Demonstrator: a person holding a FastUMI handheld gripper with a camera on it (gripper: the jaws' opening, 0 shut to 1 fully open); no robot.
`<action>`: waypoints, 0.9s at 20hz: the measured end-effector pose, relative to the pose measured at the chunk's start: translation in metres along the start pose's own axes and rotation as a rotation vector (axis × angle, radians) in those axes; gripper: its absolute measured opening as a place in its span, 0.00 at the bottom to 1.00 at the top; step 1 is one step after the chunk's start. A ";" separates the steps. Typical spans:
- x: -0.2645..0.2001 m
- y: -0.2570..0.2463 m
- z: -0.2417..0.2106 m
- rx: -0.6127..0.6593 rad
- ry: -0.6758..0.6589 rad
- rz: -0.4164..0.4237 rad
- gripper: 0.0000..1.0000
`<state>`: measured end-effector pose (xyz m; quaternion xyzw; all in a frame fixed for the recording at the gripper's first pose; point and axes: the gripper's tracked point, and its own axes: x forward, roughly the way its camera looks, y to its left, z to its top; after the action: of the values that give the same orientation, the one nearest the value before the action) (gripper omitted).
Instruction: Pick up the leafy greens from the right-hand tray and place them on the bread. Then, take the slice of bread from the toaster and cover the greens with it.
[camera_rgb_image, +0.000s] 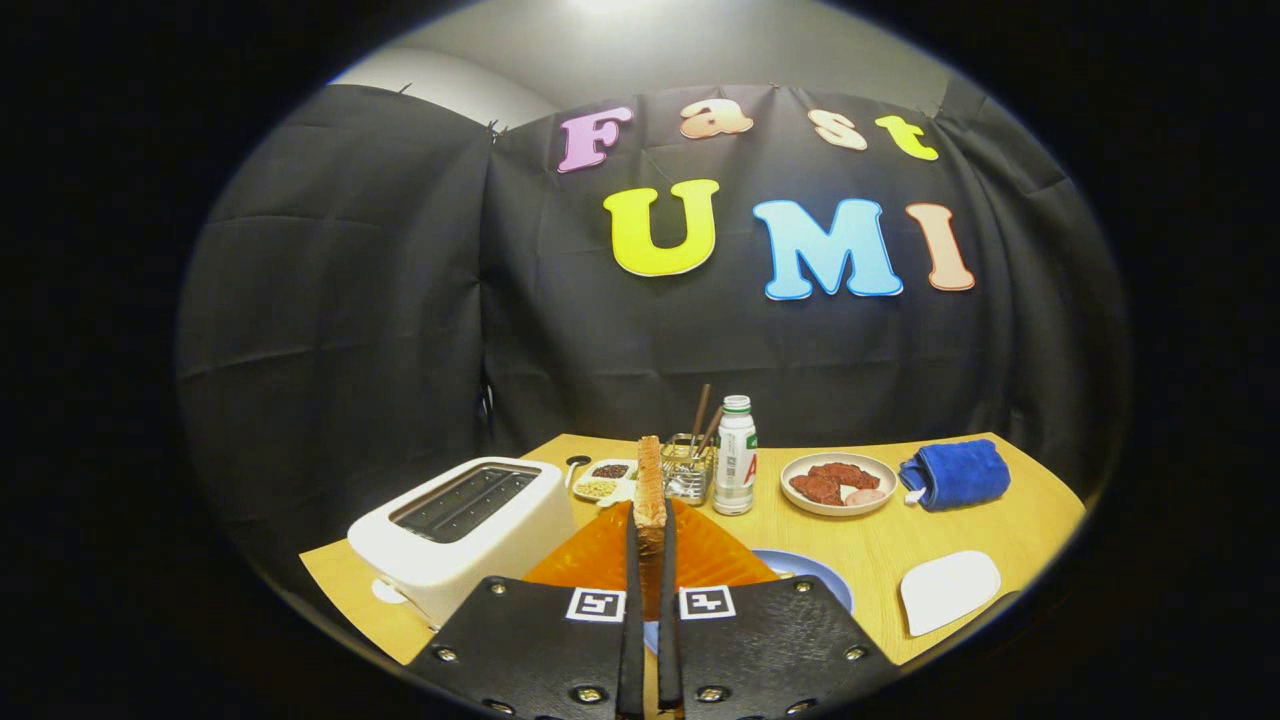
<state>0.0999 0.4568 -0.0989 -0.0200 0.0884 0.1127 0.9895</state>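
My gripper (650, 560) is shut on a slice of bread (650, 485), which stands on edge between the fingers and sticks up past their tips. The white toaster (462, 530) sits just left of the fingers with its slots showing nothing inside. A blue plate (815, 578) lies below and right of the fingers, mostly hidden by them. An empty white tray (949, 589) rests to the right of the plate. I cannot see the leafy greens or the lower bread; the gripper hides the plate's middle.
Beyond the fingers stand a white bottle (735, 456), a metal holder with chopsticks (690, 468) and a divided dish of small foods (605, 482). A plate of reddish meat (838, 483) and a folded blue cloth (955, 473) sit at the back right of the wooden table (1010, 520).
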 end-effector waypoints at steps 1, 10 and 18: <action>0.001 -0.003 -0.005 0.002 0.007 -0.002 0.06; 0.016 -0.025 -0.048 0.059 0.073 -0.007 0.06; 0.028 -0.040 -0.078 0.111 0.116 -0.005 0.05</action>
<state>0.1226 0.4193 -0.1800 0.0280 0.1514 0.1038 0.9826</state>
